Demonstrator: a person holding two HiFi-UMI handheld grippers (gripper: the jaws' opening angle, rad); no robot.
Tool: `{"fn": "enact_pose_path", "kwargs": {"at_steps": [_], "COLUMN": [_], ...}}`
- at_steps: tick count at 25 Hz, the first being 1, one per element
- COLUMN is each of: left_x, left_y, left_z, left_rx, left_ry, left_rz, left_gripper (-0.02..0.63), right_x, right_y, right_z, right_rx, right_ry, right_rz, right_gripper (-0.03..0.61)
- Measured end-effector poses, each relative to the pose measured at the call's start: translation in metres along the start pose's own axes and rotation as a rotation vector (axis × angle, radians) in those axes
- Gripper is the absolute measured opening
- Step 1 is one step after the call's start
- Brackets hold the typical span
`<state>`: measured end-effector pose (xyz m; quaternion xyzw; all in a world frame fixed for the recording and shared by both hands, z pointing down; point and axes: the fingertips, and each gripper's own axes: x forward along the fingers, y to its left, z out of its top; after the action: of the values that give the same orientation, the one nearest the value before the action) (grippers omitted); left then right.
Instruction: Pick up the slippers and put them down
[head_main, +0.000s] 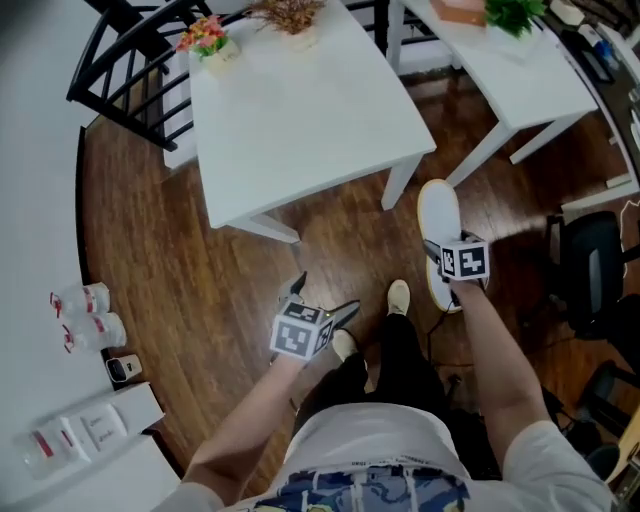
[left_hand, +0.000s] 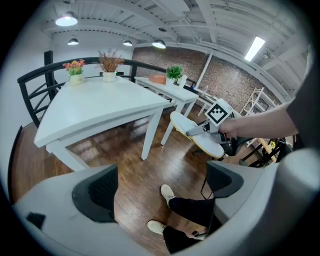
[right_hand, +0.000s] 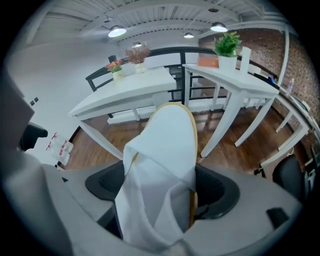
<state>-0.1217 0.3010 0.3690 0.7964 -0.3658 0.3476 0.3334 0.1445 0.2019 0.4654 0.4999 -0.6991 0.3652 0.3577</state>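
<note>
Holding white slipper in R gripper, off the floor, centre-right of frame. L gripper wide, empty, lower centre. Pick-up done; put-down prob. not yet.

Ceiling lamps give bright, even light; fisheye edges darken.

bare floor is left open to the left of the left gripper, as far as the bottles by the wall. ahead, the way is barred by the table and its legs, and the gap to the second table is partly filled by the slipper clamped in the right gripper. between the grippers, room is taken by the shoes.
</note>
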Motion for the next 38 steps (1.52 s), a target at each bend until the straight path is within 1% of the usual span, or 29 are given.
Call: {"fn": "enact_pose_path", "kwargs": {"at_steps": [3,4,7,9,13,15,17,20,23,26,29,33,34,38], "left_x": [0.072,0.099,0.192,0.255,0.384,0.446,0.496,0.551,0.589,0.609,0.624,0.637,0.639,0.634], "left_y": [-0.003,-0.001,0.01,0.024,0.05,0.06,0.067,0.075,0.077,0.085,0.091,0.089,0.087,0.076], "left_z": [-0.013,-0.016,-0.026,-0.035,-0.048,-0.066,-0.09,-0.124,-0.158,-0.179,-0.194,-0.203,-0.204,-0.204], "left_rx": [0.009,-0.006,-0.097,-0.118,-0.105,-0.085,-0.07,-0.059,-0.058,-0.051,-0.052,-0.052,-0.056,-0.076], "left_ry": [0.097,0.119,0.148,0.157,0.157,0.163,0.181,0.199,0.2,0.229,0.251,0.245,0.243,0.241], "left_rz": [-0.014,-0.019,-0.025,-0.017,-0.009,-0.024,-0.036,-0.055,-0.084,-0.067,-0.055,-0.066,-0.069,-0.075], "left_gripper": [0.541,0.541,0.541,0.541,0.541,0.541,0.541,0.541,0.541,0.541,0.541,0.541,0.541,0.541], "right_x": [0.055,0.075,0.14,0.188,0.3,0.359,0.416,0.486,0.535,0.574,0.6,0.614,0.613,0.593], "right_y": [-0.03,-0.041,-0.079,-0.101,-0.144,-0.16,-0.169,-0.179,-0.19,-0.199,-0.206,-0.211,-0.212,-0.214], "right_z": [-0.031,-0.039,-0.069,-0.094,-0.145,-0.177,-0.207,-0.242,-0.27,-0.289,-0.306,-0.321,-0.323,-0.324], "right_rx": [0.055,0.066,0.089,0.111,0.12,0.135,0.16,0.166,0.179,0.204,0.197,0.153,0.152,0.15], "right_ry": [0.03,0.036,0.059,0.068,0.092,0.106,0.116,0.119,0.122,0.108,0.106,0.107,0.109,0.105], "right_rz": [0.024,0.028,0.028,0.029,0.036,0.036,0.04,0.041,0.035,0.03,0.021,-0.001,-0.001,-0.006], "right_gripper": [0.422,0.422,0.422,0.422,0.422,0.422,0.422,0.422,0.422,0.431,0.449,0.472,0.514,0.514]}}
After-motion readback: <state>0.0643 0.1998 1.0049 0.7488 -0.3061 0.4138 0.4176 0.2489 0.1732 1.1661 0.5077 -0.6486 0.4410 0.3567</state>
